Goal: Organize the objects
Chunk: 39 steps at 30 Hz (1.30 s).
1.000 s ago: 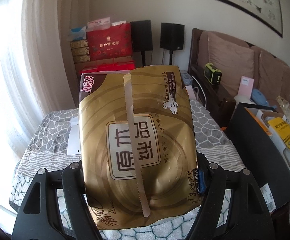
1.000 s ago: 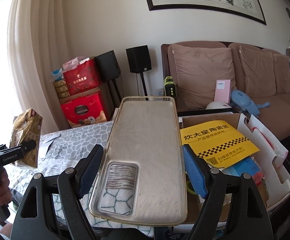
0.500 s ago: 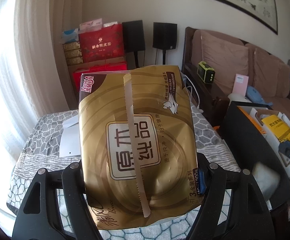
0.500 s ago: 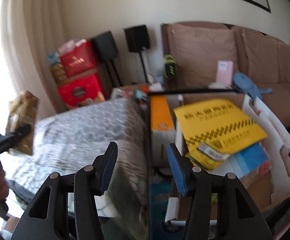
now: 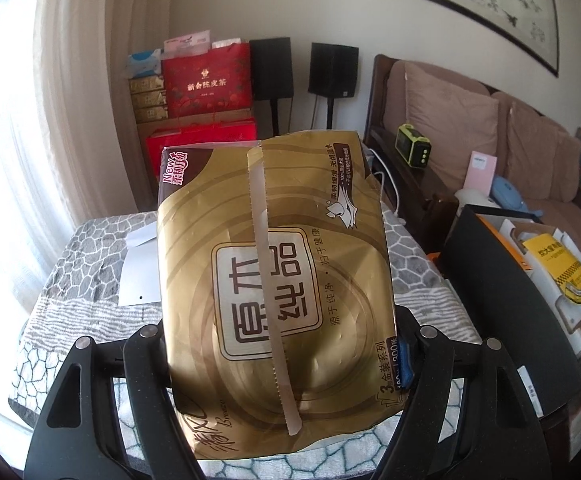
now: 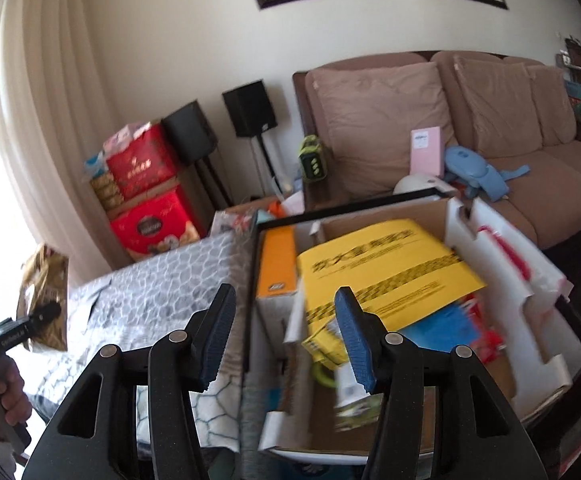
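Tissue pack (image 5: 274, 280) reads "New" (also "Breeze").

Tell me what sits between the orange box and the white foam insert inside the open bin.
In the right wrist view, a yellow booklet lies between the orange box and the white foam insert.

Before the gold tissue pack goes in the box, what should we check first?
1. Left gripper grips the gold tissue pack firmly: ok.
2. Pack is lifted clear of the patterned table: ok.
3. Right gripper is empty, nothing between its fingers: ok.
4. Right gripper is clear of the box: not ok, it hovers over it.
5. Box has room for the pack: cannot tell, it looks crowded.
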Motion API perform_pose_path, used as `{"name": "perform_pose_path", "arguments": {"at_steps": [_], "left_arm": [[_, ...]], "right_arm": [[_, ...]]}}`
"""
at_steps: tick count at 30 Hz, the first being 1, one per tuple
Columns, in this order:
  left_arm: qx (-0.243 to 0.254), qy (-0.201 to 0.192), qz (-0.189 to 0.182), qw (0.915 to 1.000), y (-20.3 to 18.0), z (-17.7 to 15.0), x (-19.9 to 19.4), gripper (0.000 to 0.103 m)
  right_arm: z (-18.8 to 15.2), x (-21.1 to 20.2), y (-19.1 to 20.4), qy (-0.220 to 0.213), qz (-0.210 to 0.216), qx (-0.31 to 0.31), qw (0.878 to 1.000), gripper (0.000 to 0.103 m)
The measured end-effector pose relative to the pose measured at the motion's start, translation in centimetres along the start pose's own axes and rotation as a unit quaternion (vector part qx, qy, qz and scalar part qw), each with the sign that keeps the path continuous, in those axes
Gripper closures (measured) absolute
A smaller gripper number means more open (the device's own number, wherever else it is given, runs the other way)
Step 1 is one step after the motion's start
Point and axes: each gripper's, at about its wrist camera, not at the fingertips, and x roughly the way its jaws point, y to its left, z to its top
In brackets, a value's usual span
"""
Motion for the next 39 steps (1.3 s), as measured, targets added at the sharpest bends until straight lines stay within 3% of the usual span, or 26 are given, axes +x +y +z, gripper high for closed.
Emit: {"name": "perform_pose_path", "arguments": {"at_steps": [10,15,19,24,27,29,30,33,34,36,39], "left_arm": [[-0.027,0.015,0.008,0.9995,2.9,-0.2,1.9,0.030],[-0.032,0.026,0.016,0.9990,3.8,-0.7,3.4,0.030],[-0.038,0.034,0.018,0.9985,4.3,-1.0,4.7,0.030],[-0.033,0.038,0.021,0.9985,4.2,-1.5,5.9,0.030],[-0.028,0.036,0.021,0.9987,4.0,-1.6,6.3,0.030],[-0.024,0.033,0.019,0.9990,3.8,-1.6,6.4,0.030],[-0.022,0.030,0.018,0.9991,3.8,-1.5,6.5,0.030],[-0.011,0.020,0.020,0.9995,3.1,-1.3,6.8,0.030],[-0.006,0.018,0.019,0.9996,2.9,-1.2,6.9,0.029],[0.002,0.015,0.017,0.9997,2.4,-1.2,7.3,0.029],[0.014,0.016,0.018,0.9996,1.5,-1.3,7.9,0.029]], "right_arm": [[2.0,-6.7,-7.2,-0.030,-0.077,0.025,0.996,0.049],[1.5,-10.4,-10.2,-0.023,-0.118,0.027,0.992,0.049],[-0.7,-12.1,-12.4,0.014,-0.160,0.011,0.987,0.043],[-6.8,-10.2,-15.3,0.127,-0.170,0.006,0.977,0.040],[-12.8,-7.0,-16.9,0.219,-0.161,-0.005,0.962,0.033],[-17.9,-3.8,-18.7,0.304,-0.157,-0.002,0.940,0.031],[-20.6,-2.1,-19.4,0.349,-0.163,-0.007,0.923,0.031],[-29.3,3.2,-21.1,0.481,-0.184,-0.065,0.854,0.031],[-31.9,4.3,-21.6,0.505,-0.177,-0.082,0.841,0.031],[-36.4,6.1,-22.5,0.527,-0.156,-0.092,0.830,0.031],[-43.0,8.7,-24.7,0.543,-0.136,-0.060,0.826,0.027]]}}
